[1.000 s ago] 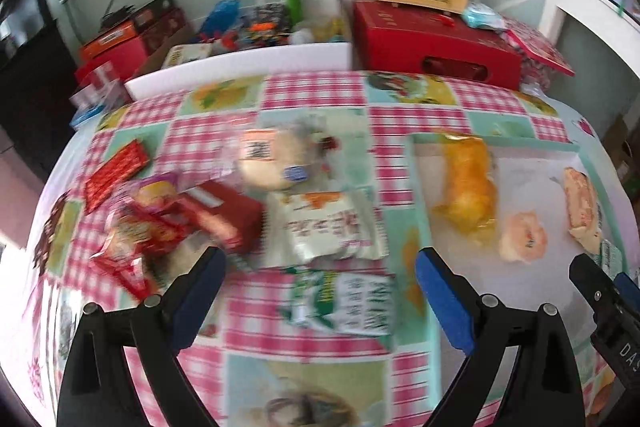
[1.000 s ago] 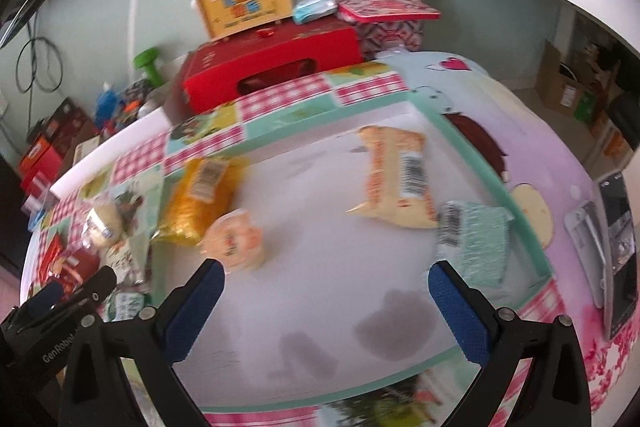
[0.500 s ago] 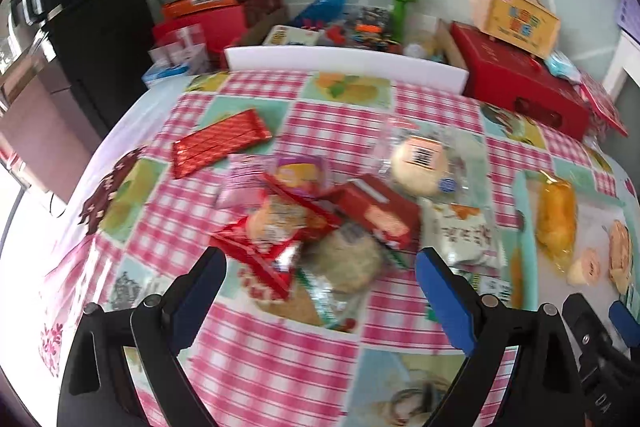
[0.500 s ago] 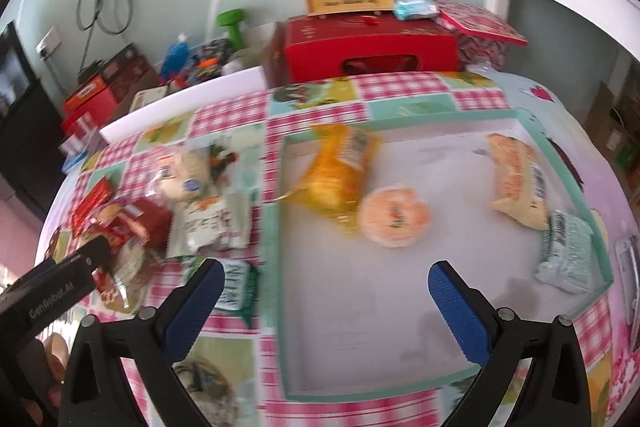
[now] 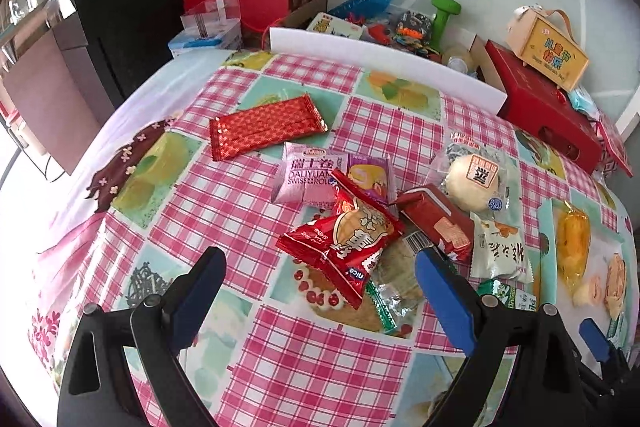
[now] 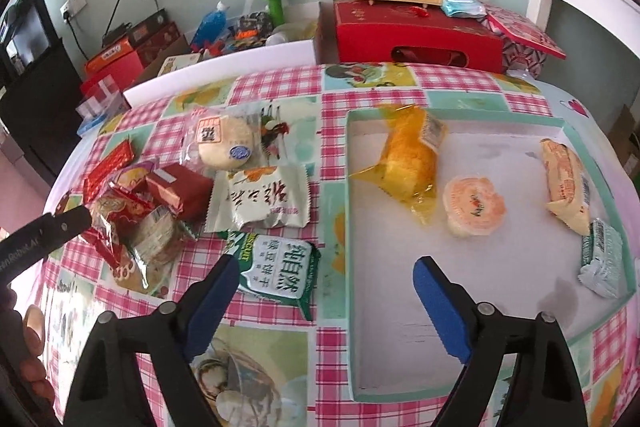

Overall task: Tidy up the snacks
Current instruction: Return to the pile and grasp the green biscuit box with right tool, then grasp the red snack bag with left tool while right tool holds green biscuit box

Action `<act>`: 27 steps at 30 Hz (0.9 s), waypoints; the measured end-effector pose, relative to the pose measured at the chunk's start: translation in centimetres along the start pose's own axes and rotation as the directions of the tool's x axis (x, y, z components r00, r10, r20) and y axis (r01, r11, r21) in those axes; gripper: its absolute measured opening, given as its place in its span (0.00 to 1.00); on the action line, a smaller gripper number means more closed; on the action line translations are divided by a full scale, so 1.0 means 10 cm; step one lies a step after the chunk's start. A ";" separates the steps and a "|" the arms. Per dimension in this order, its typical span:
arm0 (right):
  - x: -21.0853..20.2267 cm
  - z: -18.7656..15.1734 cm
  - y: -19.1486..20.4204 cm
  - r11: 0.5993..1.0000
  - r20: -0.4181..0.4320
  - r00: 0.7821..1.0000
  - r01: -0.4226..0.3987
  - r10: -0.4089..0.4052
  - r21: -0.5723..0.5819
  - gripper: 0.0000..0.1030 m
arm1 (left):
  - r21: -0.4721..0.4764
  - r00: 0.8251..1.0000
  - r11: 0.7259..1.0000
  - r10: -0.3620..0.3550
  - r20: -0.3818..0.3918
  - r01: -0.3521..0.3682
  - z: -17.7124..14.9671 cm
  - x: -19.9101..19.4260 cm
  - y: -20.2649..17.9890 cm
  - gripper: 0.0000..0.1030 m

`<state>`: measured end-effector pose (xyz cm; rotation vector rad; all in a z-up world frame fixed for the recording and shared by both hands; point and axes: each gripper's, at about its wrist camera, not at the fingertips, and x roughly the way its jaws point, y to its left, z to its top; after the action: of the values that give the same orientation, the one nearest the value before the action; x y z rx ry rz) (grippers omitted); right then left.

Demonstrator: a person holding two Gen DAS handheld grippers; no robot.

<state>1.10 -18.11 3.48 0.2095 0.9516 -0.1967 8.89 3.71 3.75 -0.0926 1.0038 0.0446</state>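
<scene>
left gripper [image 5: 318,273] hangs over the snack pile on the worktop [image 5: 224,195], jaws wide and empty; red nice packet [image 5: 340,243] lies just ahead between them, long axis slanting up-right. right gripper [image 6: 326,281] jaws closing, nothing pressed; green biscuit packet [image 6: 278,271] touches the left jaw tip, long axis up-right. white tray [image 6: 460,117] sits ahead of the right jaw. right hand is nearer the green packet.
</scene>
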 end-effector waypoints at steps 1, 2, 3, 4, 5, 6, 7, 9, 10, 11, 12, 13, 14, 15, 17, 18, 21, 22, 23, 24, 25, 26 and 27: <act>0.01 0.00 0.01 1.000 -0.004 1.000 -0.010 0.010 0.000 0.87 | 0.004 1.000 1.000 -0.005 -0.005 0.005 0.00 0.02 -0.01 0.93; 0.03 0.00 0.03 1.000 -0.009 1.000 -0.025 0.025 0.003 0.86 | 0.009 1.000 1.000 -0.015 -0.012 0.015 0.00 0.05 -0.03 0.93; 0.04 -0.01 0.05 0.999 -0.011 0.999 -0.032 0.032 0.001 0.85 | 0.013 1.000 1.000 -0.022 -0.018 0.022 0.00 0.08 -0.04 0.93; 0.05 0.00 0.07 0.999 -0.013 0.999 -0.038 0.038 -0.004 0.84 | 0.015 0.999 1.000 -0.026 -0.021 0.026 0.00 0.10 -0.05 0.93; 0.07 0.00 0.10 0.999 -0.015 0.999 -0.041 0.041 -0.009 0.84 | 0.017 0.999 0.999 -0.031 -0.025 0.031 0.00 0.13 -0.06 0.93; 0.08 0.00 0.12 0.999 -0.018 0.999 -0.044 0.044 -0.012 0.83 | 0.020 0.999 0.999 -0.034 -0.027 0.035 0.01 0.14 -0.07 0.93; 0.09 0.00 0.14 0.999 -0.020 0.999 -0.051 0.051 -0.013 0.82 | 0.022 0.999 0.999 -0.036 -0.027 0.037 0.02 0.16 -0.07 0.93; 0.12 0.02 0.18 0.997 -0.022 0.997 -0.071 0.070 -0.017 0.81 | 0.023 0.999 0.999 -0.038 -0.025 0.039 0.05 0.19 -0.05 0.93; 0.13 0.02 0.22 0.997 -0.021 0.997 -0.078 0.078 -0.022 0.80 | 0.022 0.999 0.999 -0.038 -0.027 0.039 0.06 0.21 -0.04 0.93; 0.13 0.03 0.24 0.996 -0.020 0.997 -0.081 0.081 -0.028 0.80 | 0.022 0.999 0.999 -0.038 -0.030 0.039 0.07 0.24 -0.03 0.93; 0.14 0.03 0.26 0.996 -0.019 0.996 -0.084 0.083 -0.034 0.80 | 0.025 0.999 0.999 -0.038 -0.033 0.038 0.08 0.26 -0.03 0.93; 0.16 0.04 0.28 0.995 -0.020 0.996 -0.088 0.087 -0.037 0.80 | 0.027 0.999 0.999 -0.037 -0.035 0.038 0.08 0.29 -0.02 0.93; 0.17 0.04 0.29 0.995 -0.022 0.996 -0.092 0.091 -0.037 0.80 | 0.029 0.999 0.999 -0.035 -0.042 0.036 0.08 0.32 -0.02 0.93; 0.19 0.04 0.31 0.994 -0.025 0.995 -0.100 0.099 -0.036 0.80 | 0.033 0.998 0.999 -0.030 -0.049 0.032 0.08 0.37 -0.02 0.93; 0.24 0.04 0.32 0.993 -0.035 0.993 -0.115 0.113 -0.035 0.80 | 0.039 0.998 0.999 -0.024 -0.056 0.027 0.07 0.42 -0.03 0.93; 0.25 0.04 0.33 0.993 -0.037 0.993 -0.117 0.116 -0.034 0.80 | 0.040 0.998 0.999 -0.024 -0.058 0.026 0.07 0.44 -0.03 0.93; 0.31 0.03 0.32 0.991 -0.051 0.990 -0.129 0.128 -0.023 0.79 | 0.045 0.998 0.999 -0.023 -0.052 0.026 0.07 0.48 -0.05 0.93; 0.33 0.03 0.30 0.991 -0.060 0.989 -0.136 0.135 -0.014 0.78 | 0.049 0.999 0.999 -0.022 -0.048 0.024 0.07 0.48 -0.06 0.93; 0.35 0.03 0.28 0.990 -0.068 0.987 -0.143 0.143 -0.003 0.74 | 0.053 0.999 0.998 -0.020 -0.044 0.023 0.07 0.48 -0.07 0.92; 0.37 0.02 0.26 0.989 -0.073 0.986 -0.149 0.149 0.005 0.73 | 0.060 0.999 0.998 -0.022 -0.037 0.024 0.07 0.47 -0.08 0.90; 0.39 0.02 0.25 0.988 -0.079 0.985 -0.155 0.155 0.013 0.72 | 0.062 0.999 0.998 -0.023 -0.032 0.025 0.08 0.46 -0.10 0.85; 0.41 0.02 0.24 0.987 -0.085 0.984 -0.158 0.159 0.020 0.72 | 0.065 0.999 0.998 -0.024 -0.027 0.026 0.08 0.45 -0.11 0.82; 0.42 0.02 0.23 0.987 -0.090 0.983 -0.161 0.162 0.022 0.72 | 0.069 0.999 0.997 -0.023 -0.023 0.025 0.09 0.45 -0.12 0.74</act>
<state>4.19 -16.21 0.33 0.3101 1.0196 -0.0451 12.14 2.54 0.50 -0.0415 1.0251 -0.0134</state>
